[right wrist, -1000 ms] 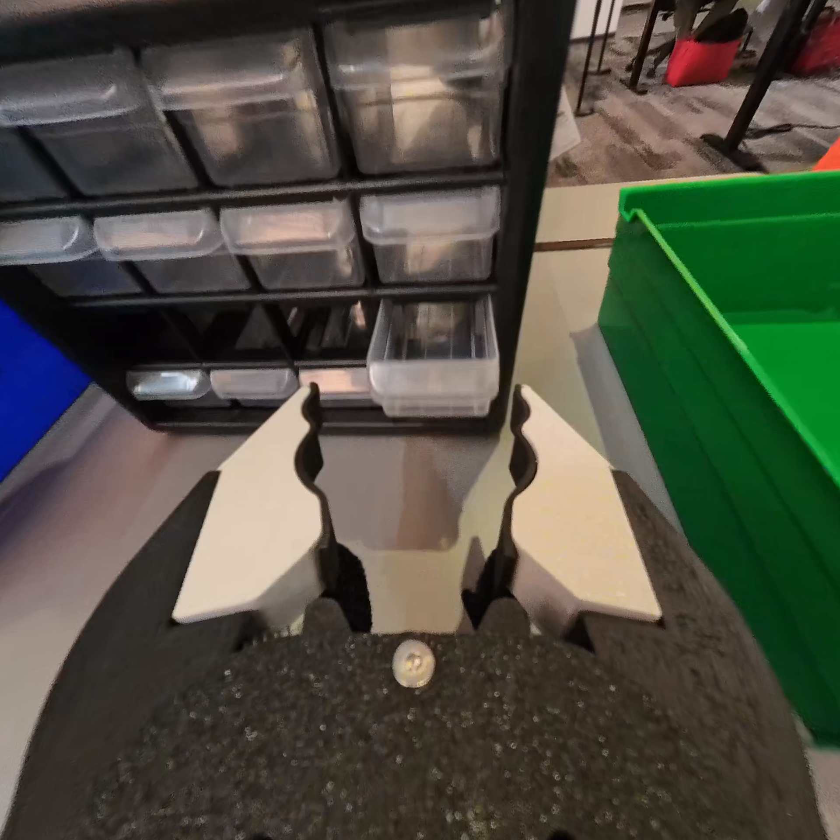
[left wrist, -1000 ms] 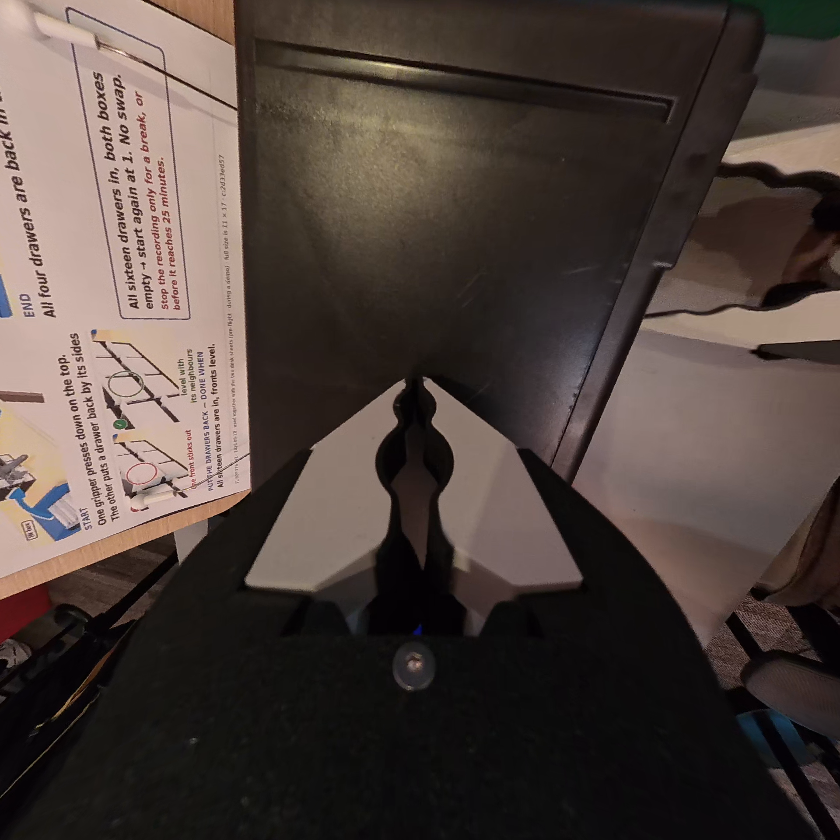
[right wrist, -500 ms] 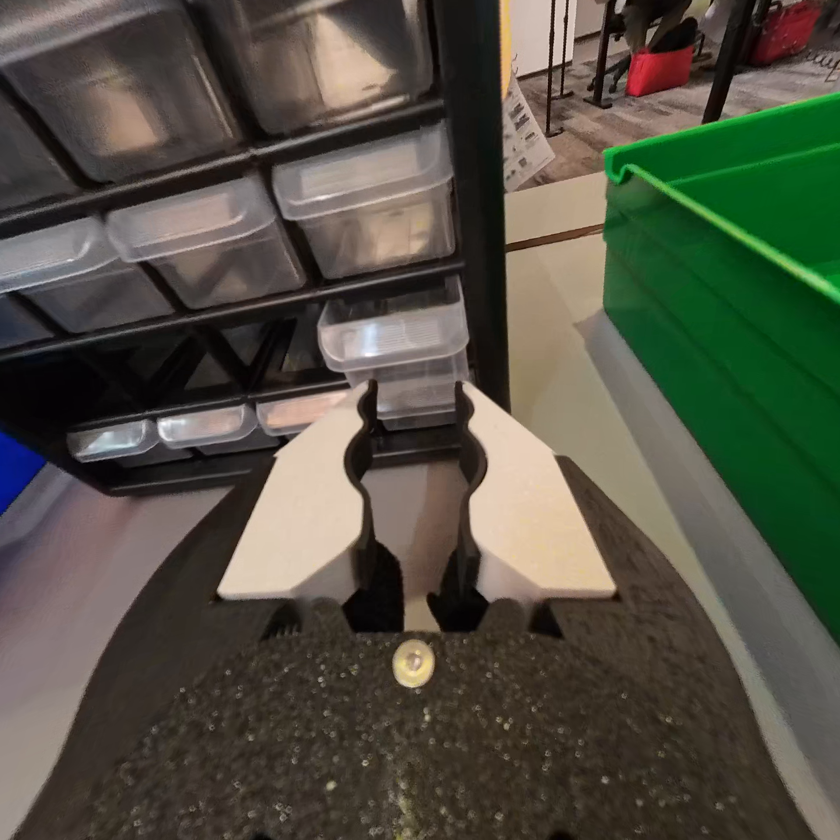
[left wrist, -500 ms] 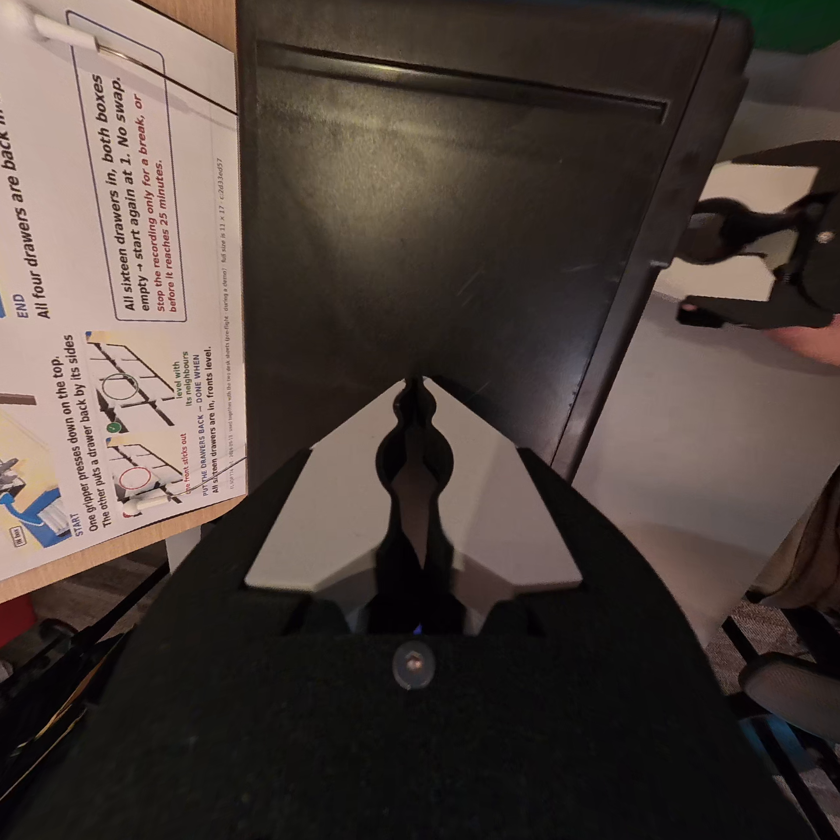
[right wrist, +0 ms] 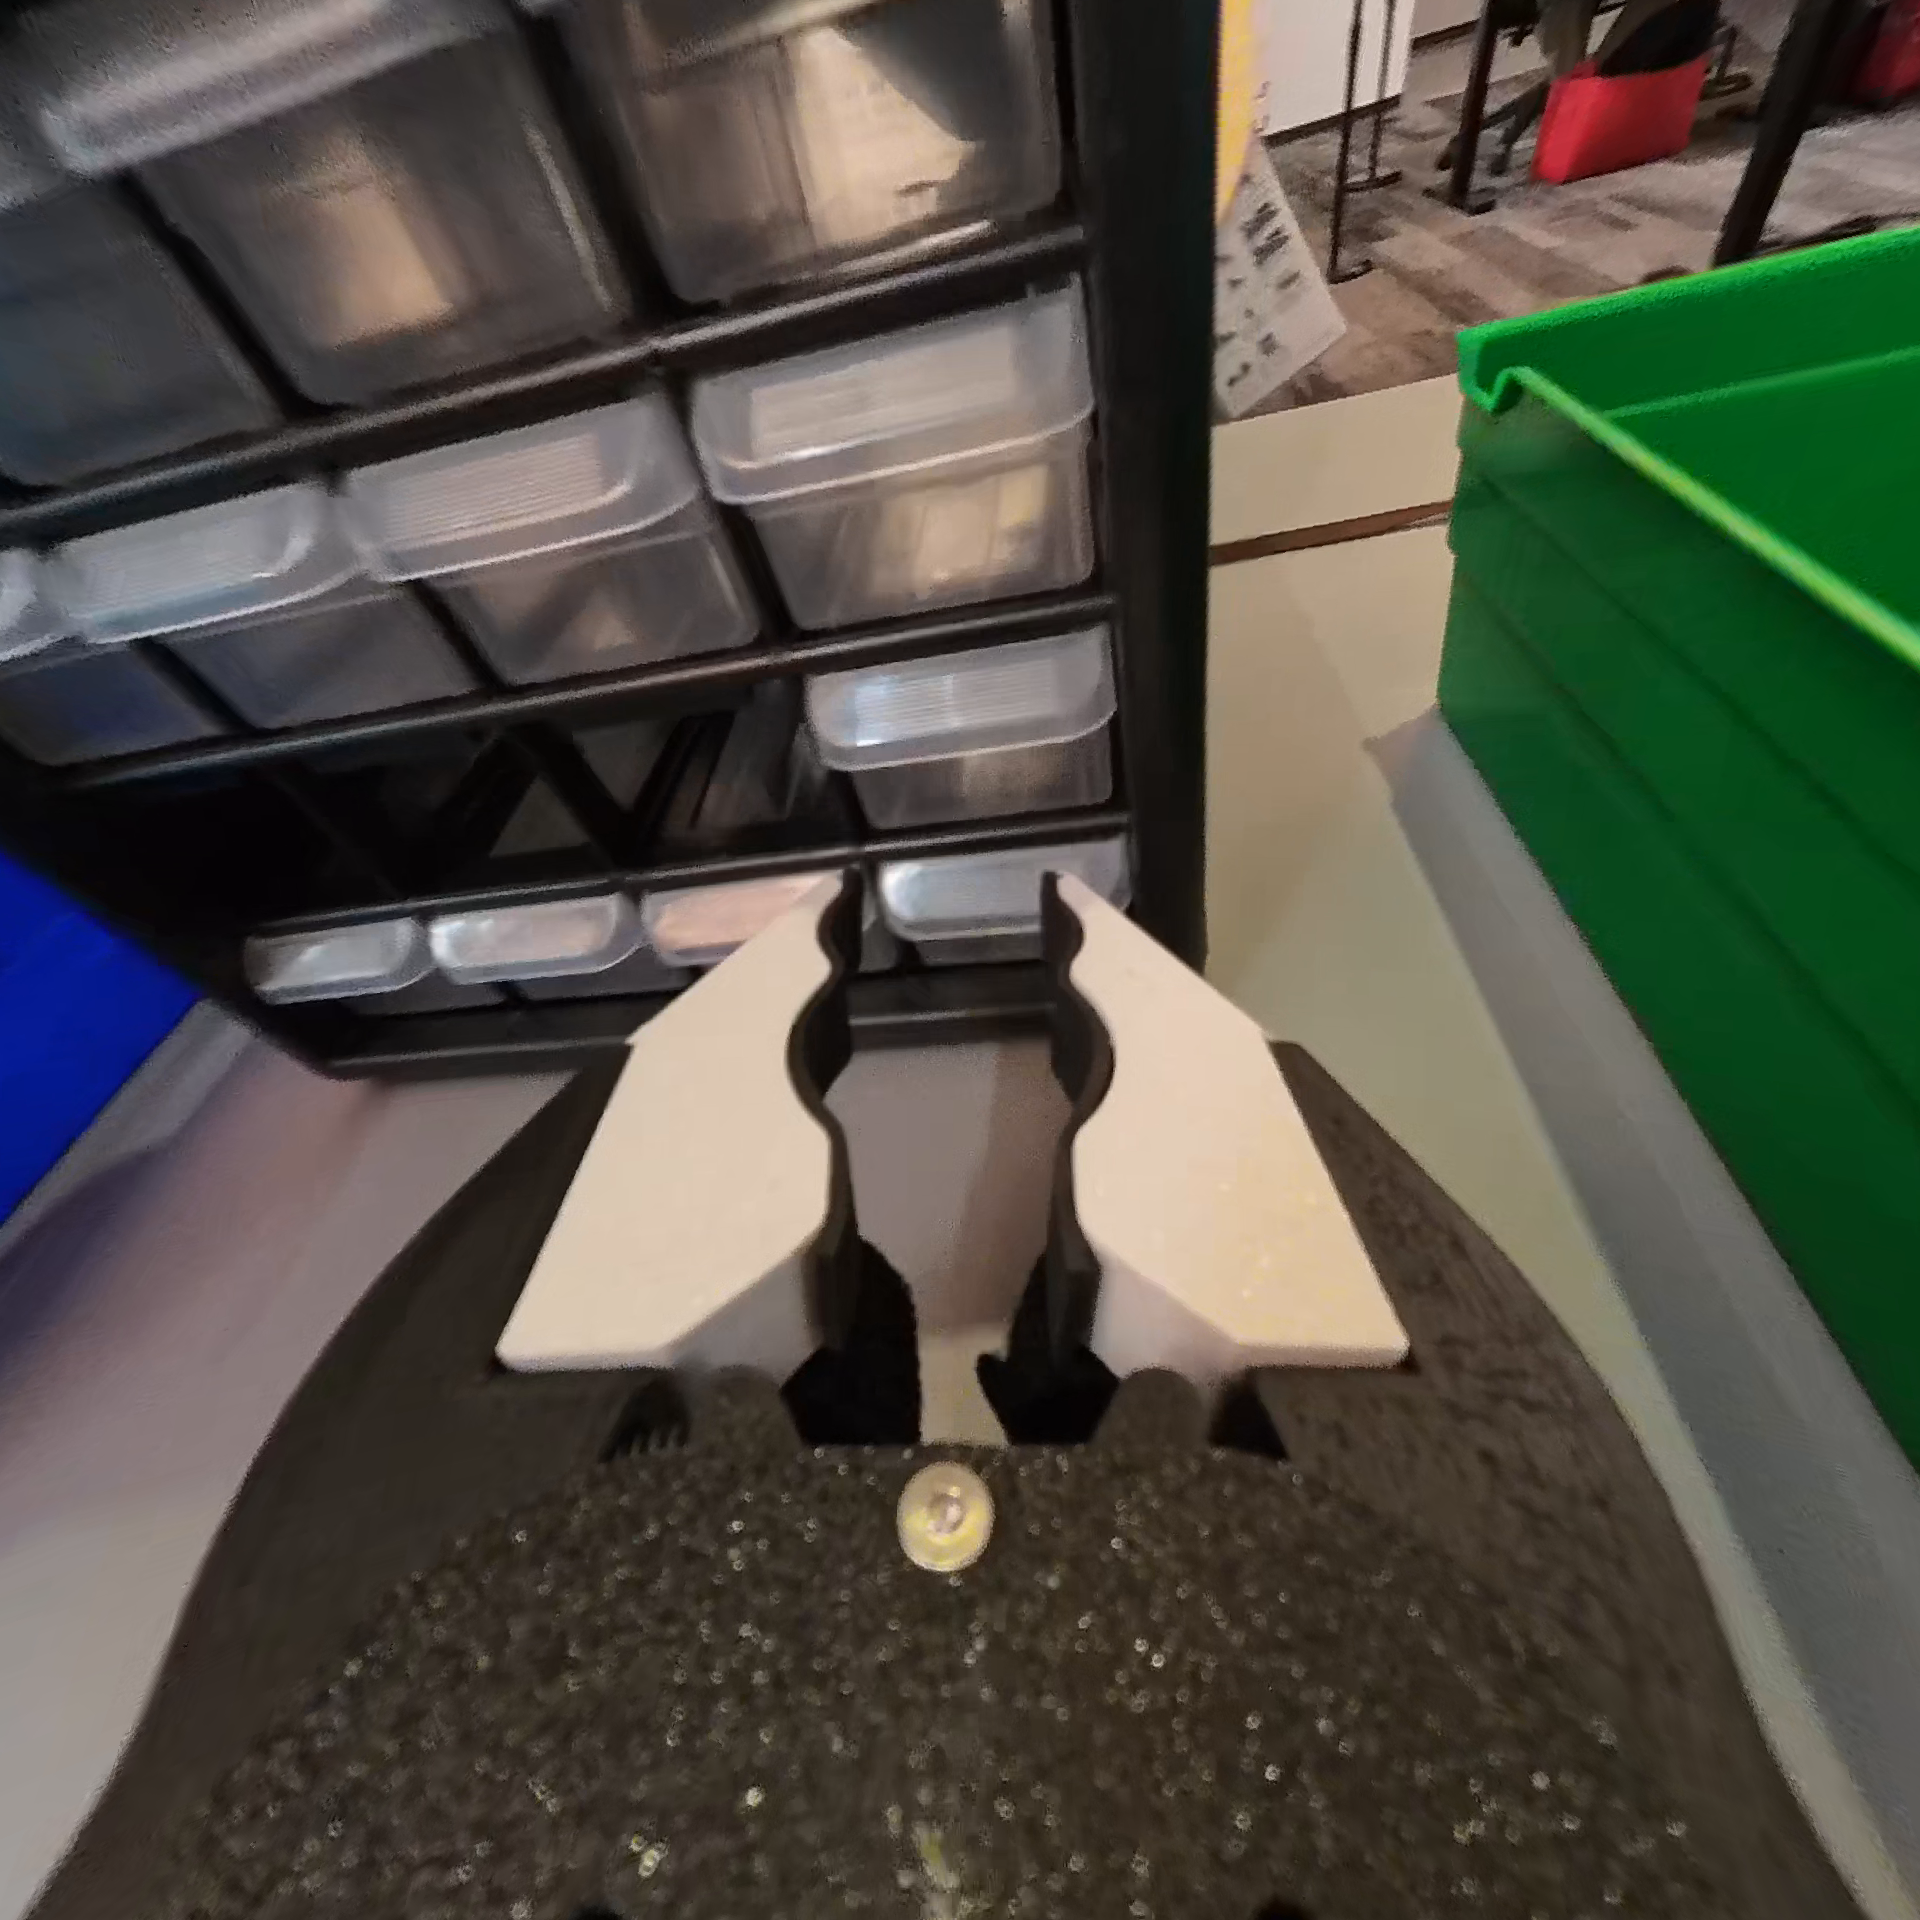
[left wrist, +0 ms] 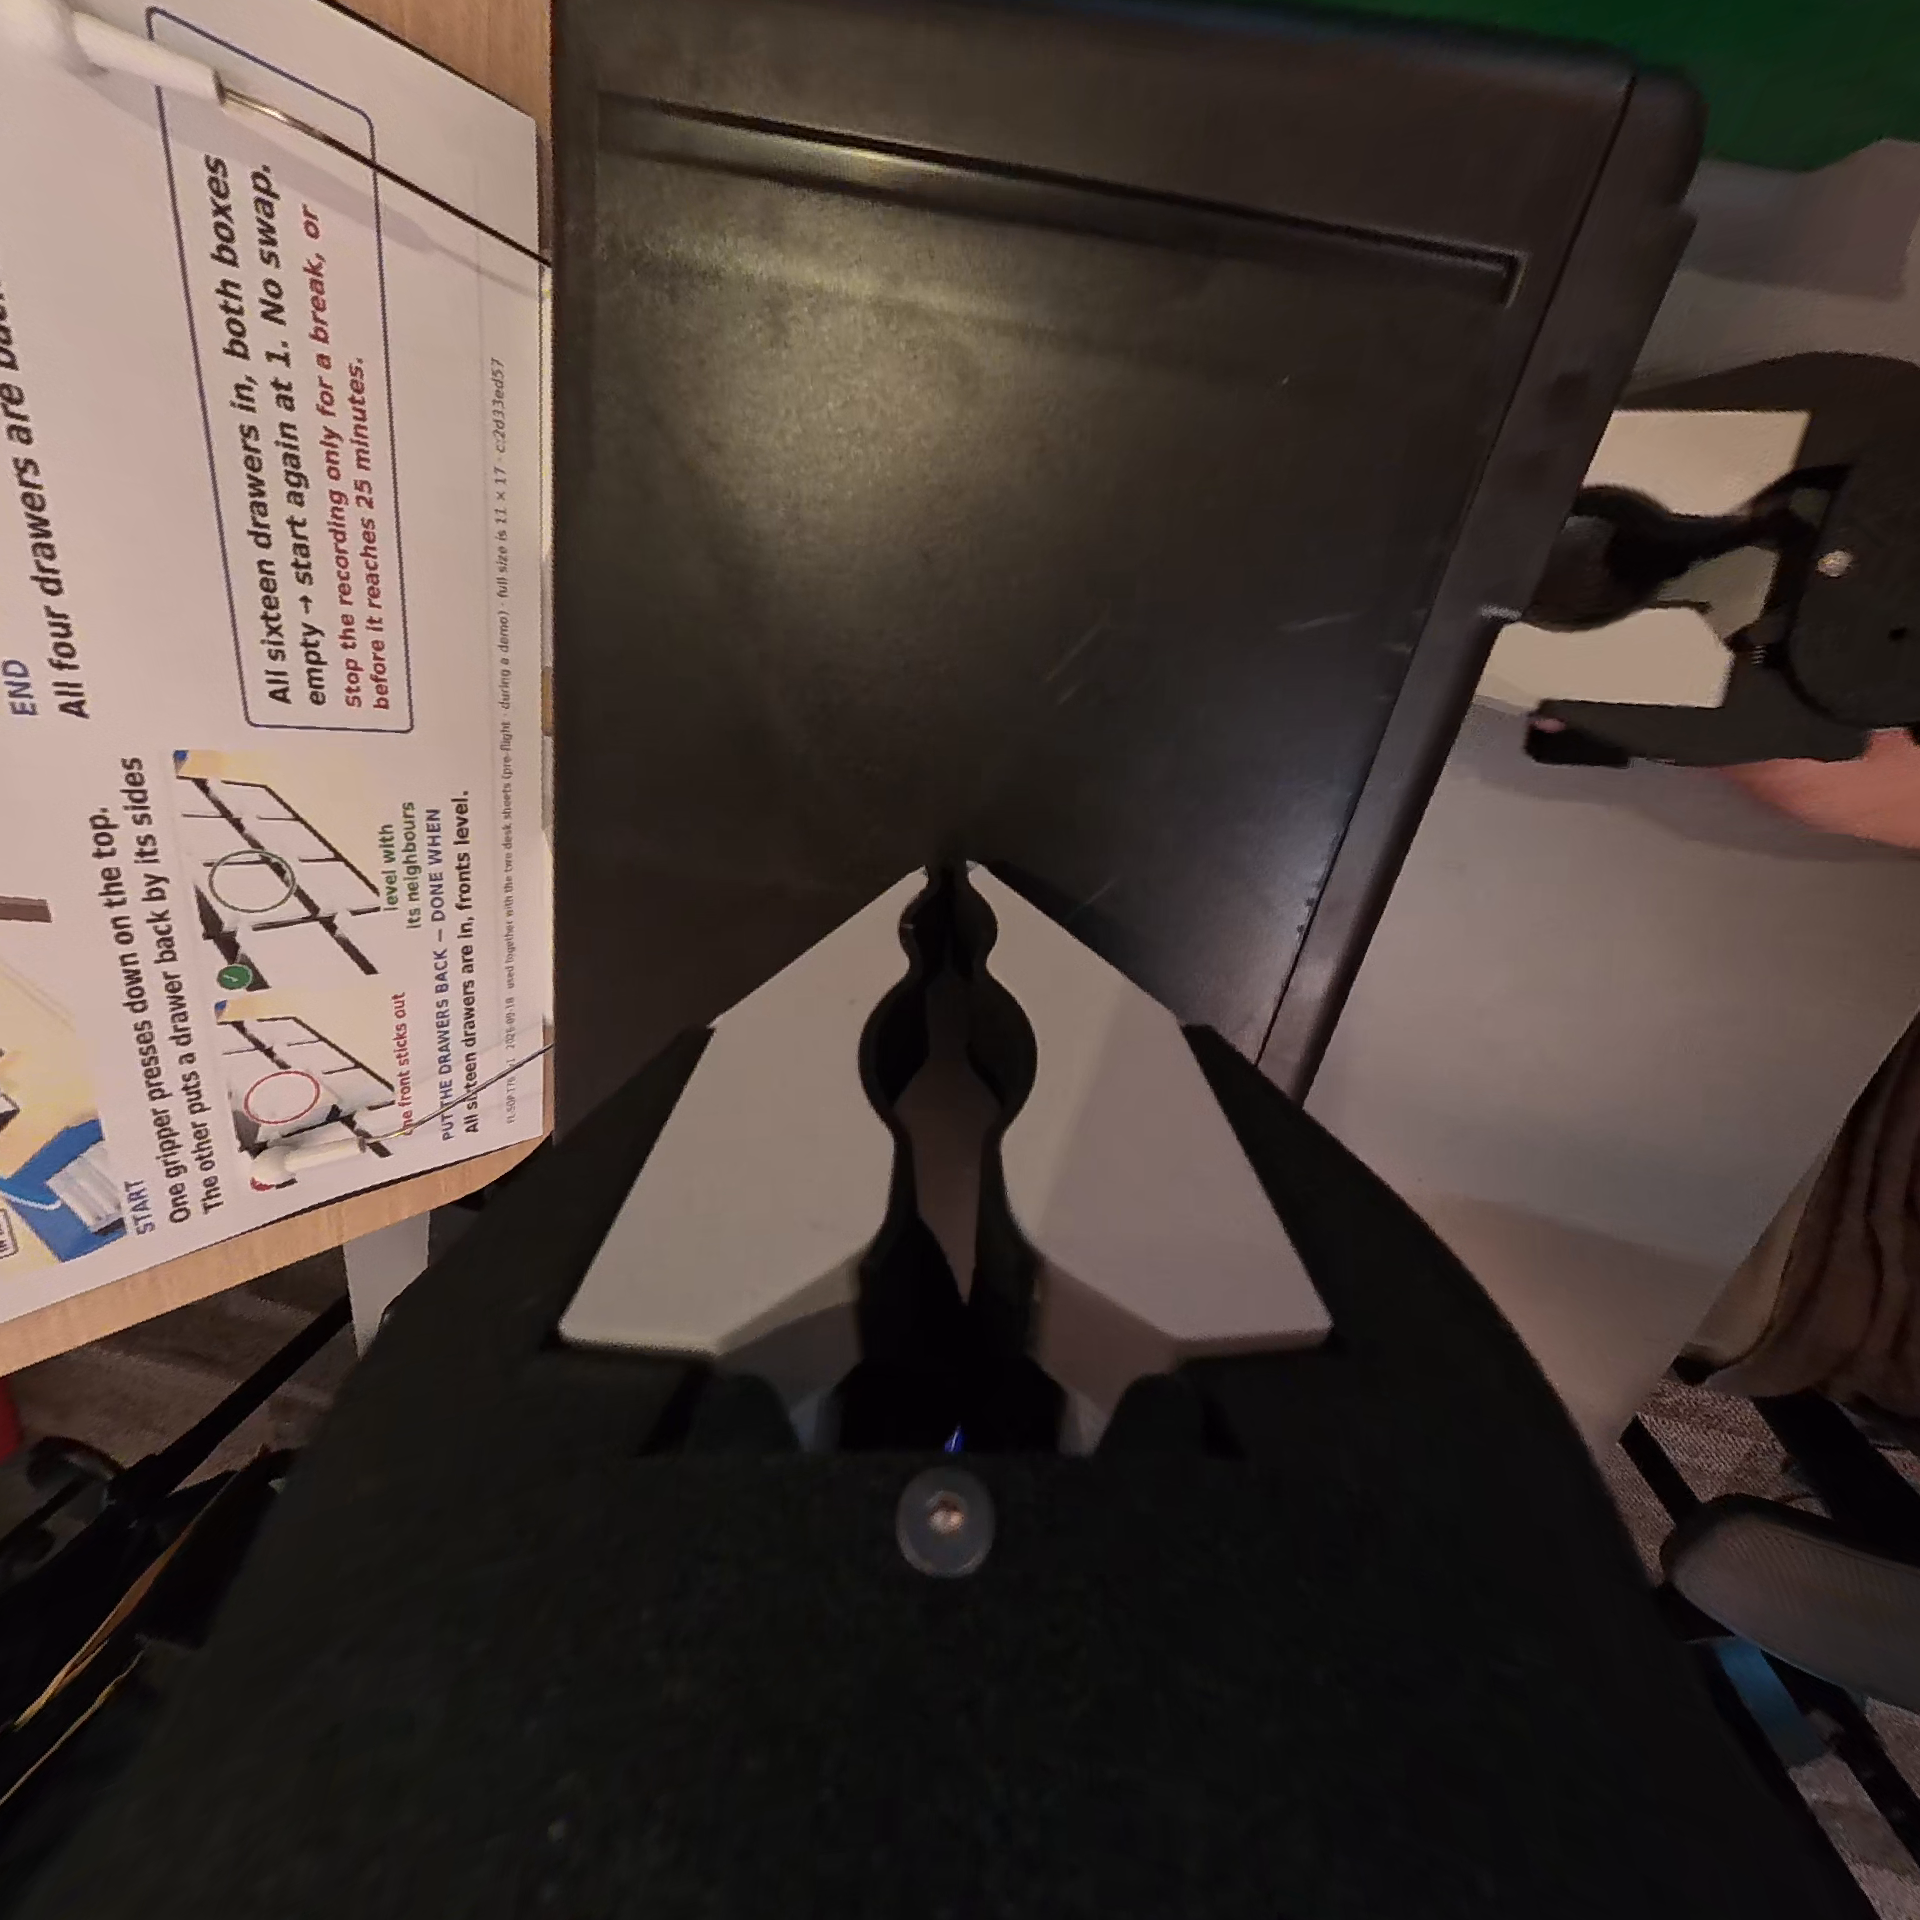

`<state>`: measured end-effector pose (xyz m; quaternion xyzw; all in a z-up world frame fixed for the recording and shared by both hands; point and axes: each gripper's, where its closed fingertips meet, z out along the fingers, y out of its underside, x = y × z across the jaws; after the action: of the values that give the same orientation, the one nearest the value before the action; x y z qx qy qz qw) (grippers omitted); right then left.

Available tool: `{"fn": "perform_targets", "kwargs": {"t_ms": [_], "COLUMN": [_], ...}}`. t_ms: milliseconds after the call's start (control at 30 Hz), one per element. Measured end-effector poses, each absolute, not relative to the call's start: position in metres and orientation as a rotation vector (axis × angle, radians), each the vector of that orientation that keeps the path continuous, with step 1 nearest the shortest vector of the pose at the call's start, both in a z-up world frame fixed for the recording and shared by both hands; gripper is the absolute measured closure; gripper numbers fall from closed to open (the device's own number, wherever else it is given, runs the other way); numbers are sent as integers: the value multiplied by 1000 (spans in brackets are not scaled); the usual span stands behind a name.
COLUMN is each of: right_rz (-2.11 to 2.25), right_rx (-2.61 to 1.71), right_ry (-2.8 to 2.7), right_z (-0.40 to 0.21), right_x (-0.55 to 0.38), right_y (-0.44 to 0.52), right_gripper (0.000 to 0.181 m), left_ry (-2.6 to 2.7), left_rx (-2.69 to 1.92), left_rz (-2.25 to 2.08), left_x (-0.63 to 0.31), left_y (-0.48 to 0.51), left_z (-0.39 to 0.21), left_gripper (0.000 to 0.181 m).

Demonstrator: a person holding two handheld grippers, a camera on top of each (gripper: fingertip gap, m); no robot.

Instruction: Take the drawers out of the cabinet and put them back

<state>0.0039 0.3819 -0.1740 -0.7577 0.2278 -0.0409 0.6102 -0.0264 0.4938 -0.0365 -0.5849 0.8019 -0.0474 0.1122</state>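
While the left gripper (left wrist: 948, 883), fingers pressed together, holds down the cabinet (left wrist: 1018, 499) top, the right gripper (right wrist: 948, 904), fingers narrowly apart and empty, nears the bottom right drawer (right wrist: 992, 902); it should probably enter level, then close gently.

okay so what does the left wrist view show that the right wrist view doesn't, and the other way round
Only the left wrist view shows the cabinet's plain black top, the left gripper shut with its tips on that top, a printed instruction sheet beside the cabinet, and the right gripper from outside.

Only the right wrist view shows the cabinet's front with its clear drawers, empty slots in the third row, a green bin, a blue bin, and the right gripper's open fingers.

Both show the cabinet and the right gripper.
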Motion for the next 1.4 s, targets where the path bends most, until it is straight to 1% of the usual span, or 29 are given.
{"fn": "perform_targets", "kwargs": {"t_ms": [167, 300, 400, 467, 533, 600, 667, 700, 733, 867, 1033, 1200, 1233, 1333, 1400], "right_rz": [119, 93, 71, 69, 51, 20, 17, 27, 39, 72, 129, 129, 128, 116, 105], "right_rx": [-1706, -1731, -1701, -1691, -1676, -1669, -1678, -1683, -1690, -1705, -1710, -1723, -1726, -1732, -1735], "right_ry": [404, 247, 197, 163, 133, 114, 106, 104, 103, 113, 121, 110, 109, 112, 113], "right_z": [-160, -155, -140, -130, -122, -120, -123, -125, -128, -136, -139, -142, -142, -143, -143], "right_x": [-63, -111, -125, -127, -126, -123, -119, -118, -117, -114, -120, -123, -123, -120, -116], "right_y": [348, 318, 308, 306, 304, 302, 303, 304, 305, 308, 310, 309, 307, 301, 296], "right_gripper": [142, 143, 144, 144, 144, 144, 144, 144, 144, 144, 144, 144, 144, 144, 144], "left_ry": [2340, 2309, 2186, 2048, 1952, 1913, 1973, 2038, 2108, 2274, 2333, 2398, 2412, 2464, 2464], "left_rx": [-1719, -1672, -1647, -1619, -1602, -1582, -1567, -1583, -1620, -1824, -1922, -1923, -1902, -1881, -1833], "left_rz": [-151, -178, -290, -419, -563, -570, -495, -436, -357, 47, 99, 203, 219, 201, 216], "left_x": [-26, -25, -29, -45, -80, -126, -177, -203, -230, -326, -359, -369, -369, -373, -375], "left_y": [494, 494, 494, 493, 491, 499, 506, 509, 512, 538, 537, 542, 543, 536, 534], "left_z": [-36, -35, -32, -14, 4, 8, -12, -32, -55, -141, -198, -229, -231, -221, -200], "left_gripper": [181, 181, 181, 181, 176, 169, 159, 153, 151, 152, 156, 164, 175, 177, 177]}}
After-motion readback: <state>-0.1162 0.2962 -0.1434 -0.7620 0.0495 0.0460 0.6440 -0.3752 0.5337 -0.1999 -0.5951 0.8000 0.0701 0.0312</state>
